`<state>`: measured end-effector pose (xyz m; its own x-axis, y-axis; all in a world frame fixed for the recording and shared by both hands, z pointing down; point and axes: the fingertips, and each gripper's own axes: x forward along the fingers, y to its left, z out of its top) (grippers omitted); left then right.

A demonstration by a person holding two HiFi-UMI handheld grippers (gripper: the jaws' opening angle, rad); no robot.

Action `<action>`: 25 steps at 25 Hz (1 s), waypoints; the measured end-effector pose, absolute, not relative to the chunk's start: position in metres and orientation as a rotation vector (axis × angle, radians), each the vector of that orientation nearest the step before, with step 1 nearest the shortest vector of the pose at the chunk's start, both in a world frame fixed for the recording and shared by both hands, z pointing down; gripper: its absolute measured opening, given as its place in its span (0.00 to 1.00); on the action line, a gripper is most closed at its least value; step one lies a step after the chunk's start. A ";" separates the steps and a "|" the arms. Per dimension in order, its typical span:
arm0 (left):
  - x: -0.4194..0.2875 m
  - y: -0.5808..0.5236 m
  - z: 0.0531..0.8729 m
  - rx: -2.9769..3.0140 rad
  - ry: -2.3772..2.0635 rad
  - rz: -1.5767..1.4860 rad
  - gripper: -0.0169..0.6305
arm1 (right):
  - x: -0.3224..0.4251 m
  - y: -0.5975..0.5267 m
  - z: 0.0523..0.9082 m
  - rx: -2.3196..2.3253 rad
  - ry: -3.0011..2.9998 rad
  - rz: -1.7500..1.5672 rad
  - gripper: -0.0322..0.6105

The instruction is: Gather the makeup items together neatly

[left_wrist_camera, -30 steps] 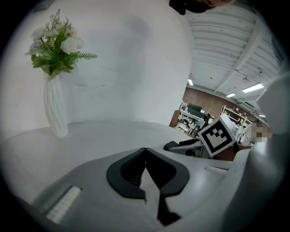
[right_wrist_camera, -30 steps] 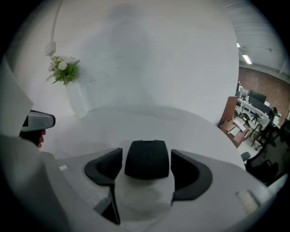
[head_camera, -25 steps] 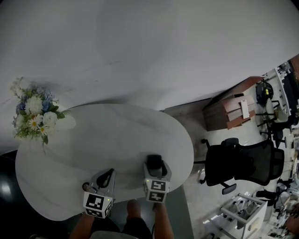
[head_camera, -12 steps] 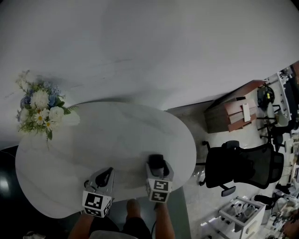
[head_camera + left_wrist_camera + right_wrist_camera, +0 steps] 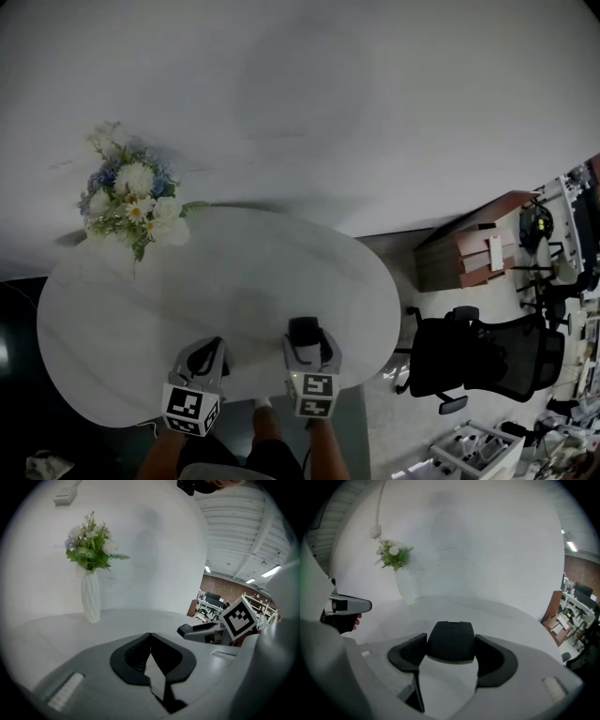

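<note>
I am seeing the table [image 5: 253, 272] lying before me, with the wall [image 5: 328, 94] standing behind it. The flowers [image 5: 131, 199] are standing at its far left edge. Both grippers are hanging over the near edge, the left gripper [image 5: 214, 348] apart from the right gripper [image 5: 307, 334], with a case [image 5: 451, 641] sitting between the right one's jaws. A chair [image 5: 487, 352] is standing on the floor right of the table, a cabinet [image 5: 473, 251] behind it.

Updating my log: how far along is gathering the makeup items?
Done: no gathered group shows; only a vase of flowers stands on the table. In hand: the right gripper has its jaws closed on a dark item. The left gripper is shut on nothing. Left: setting that item down. No other makeup items are in view, so I cannot tell how many remain.
</note>
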<state>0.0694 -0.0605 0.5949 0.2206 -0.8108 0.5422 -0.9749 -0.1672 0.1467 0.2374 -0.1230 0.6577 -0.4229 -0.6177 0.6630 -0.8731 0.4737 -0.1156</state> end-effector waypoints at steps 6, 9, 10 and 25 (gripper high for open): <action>0.041 -0.038 0.585 1.992 -1.720 0.442 0.04 | 0.194 -0.096 0.649 1.101 -2.244 0.566 0.55; 0.028 -0.028 0.586 1.962 -1.749 0.431 0.04 | 0.176 -0.083 0.653 1.043 -2.255 0.559 0.55; 0.024 -0.024 0.586 1.953 -1.756 0.430 0.04 | 0.172 -0.079 0.654 1.028 -2.256 0.557 0.55; -0.008 0.021 0.606 1.861 -1.790 0.432 0.04 | 0.143 -0.032 0.691 0.903 -2.216 0.561 0.55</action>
<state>-0.0078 0.0214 0.6058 0.0773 -0.8244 0.5607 -0.9894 0.0059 0.1451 0.1429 -0.0321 0.6911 -0.5356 -0.4440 0.7183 -0.7322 0.6680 -0.1330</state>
